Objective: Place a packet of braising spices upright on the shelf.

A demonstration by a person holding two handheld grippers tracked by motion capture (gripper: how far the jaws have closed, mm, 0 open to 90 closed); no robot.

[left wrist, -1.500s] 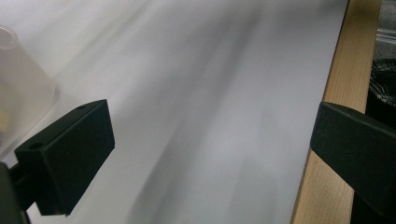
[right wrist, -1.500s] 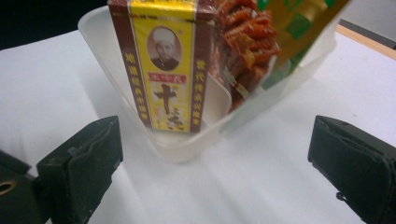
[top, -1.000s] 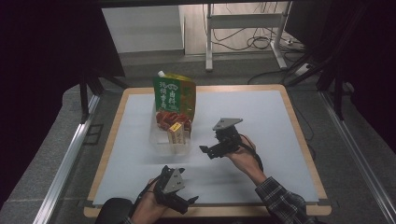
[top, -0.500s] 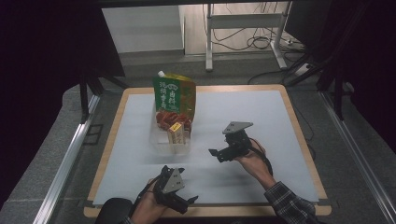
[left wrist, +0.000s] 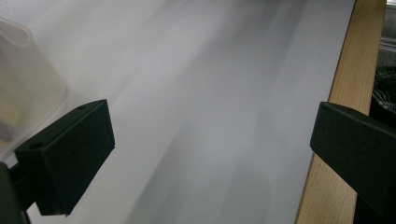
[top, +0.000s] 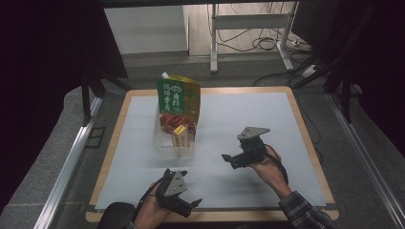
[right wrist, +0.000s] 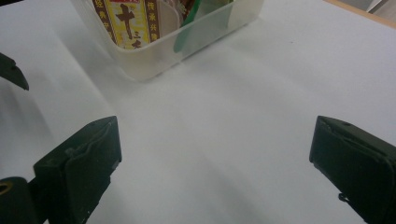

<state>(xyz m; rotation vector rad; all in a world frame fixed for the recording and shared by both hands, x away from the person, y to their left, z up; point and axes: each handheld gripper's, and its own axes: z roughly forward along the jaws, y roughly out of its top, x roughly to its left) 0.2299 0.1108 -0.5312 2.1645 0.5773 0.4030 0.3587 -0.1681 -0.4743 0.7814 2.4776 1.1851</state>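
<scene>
A clear plastic bin (top: 161, 143) stands left of the mat's middle. It holds a tall green pouch (top: 177, 95), red packets (top: 173, 121) and a yellow box (top: 180, 136). My right gripper (top: 229, 161) hovers open to the right of the bin, its jaws turned toward it with bare mat between them. In the right gripper view, the right gripper (right wrist: 217, 163) faces the bin (right wrist: 187, 42), the yellow box (right wrist: 126, 18) and the pouch (right wrist: 196, 14). My left gripper (top: 190, 207) is open and holds nothing near the front edge. The left gripper (left wrist: 212, 154) looks over the mat, the bin's corner (left wrist: 18, 93) at its left.
The grey mat (top: 248, 114) lies on a wooden board (top: 305, 129) whose rim runs around it. Metal rails (top: 67, 167) flank the table. A table leg frame and cables (top: 258, 43) stand on the floor beyond. The board's edge (left wrist: 355, 70) shows beside the left gripper.
My right gripper has drawn back to the right, away from the bin, still open. The left gripper has stayed put.
</scene>
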